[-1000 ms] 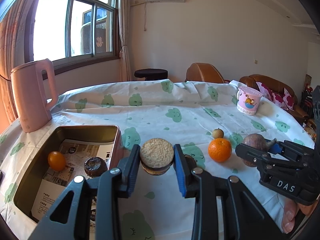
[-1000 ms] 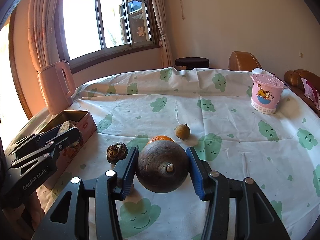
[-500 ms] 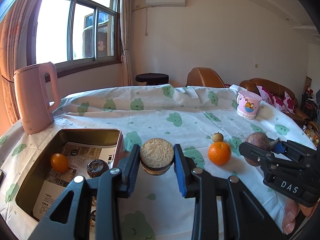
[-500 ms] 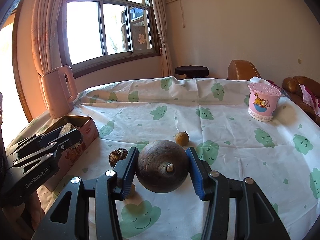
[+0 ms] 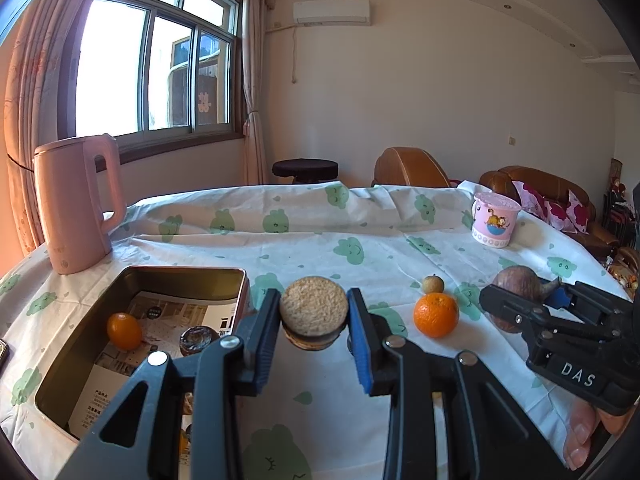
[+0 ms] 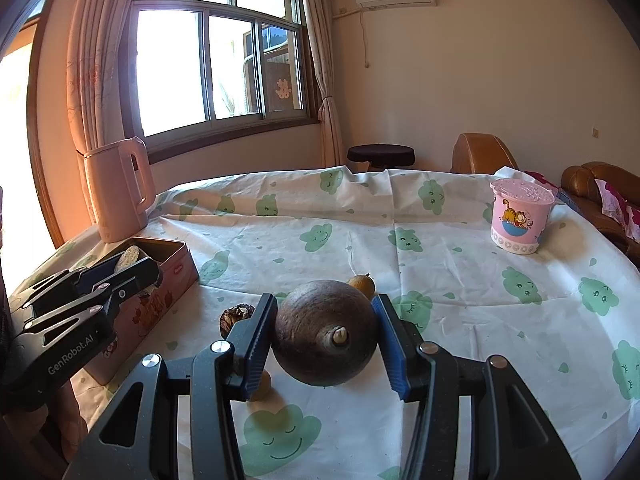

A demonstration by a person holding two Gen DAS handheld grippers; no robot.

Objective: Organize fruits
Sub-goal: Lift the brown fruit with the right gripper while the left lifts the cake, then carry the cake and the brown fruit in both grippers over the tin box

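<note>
My left gripper (image 5: 314, 314) is shut on a round fruit with a rough tan top (image 5: 314, 306), held in the air just right of the open tin box (image 5: 240, 280). Inside the tin lie a small orange fruit (image 5: 124, 330) and a dark round fruit (image 5: 196, 340). My right gripper (image 6: 326, 336) is shut on a big dark brown fruit with a stub (image 6: 316, 328), above the tablecloth. On the cloth rest an orange (image 5: 436, 314), a small tan fruit (image 5: 433, 283), a dark wrinkled fruit (image 6: 236, 316) and another small tan fruit (image 6: 260, 388).
A pink kettle (image 5: 76, 204) stands at the back left beside the tin. A pink cartoon cup (image 5: 494, 220) stands at the back right. The round table wears a white cloth with green clouds (image 5: 352, 252). Brown chairs and a sofa stand behind it.
Both wrist views have tipped up a little, so the table sits lower in the picture. In the right wrist view the orange has gone behind the held brown fruit. Both grips are unchanged.
</note>
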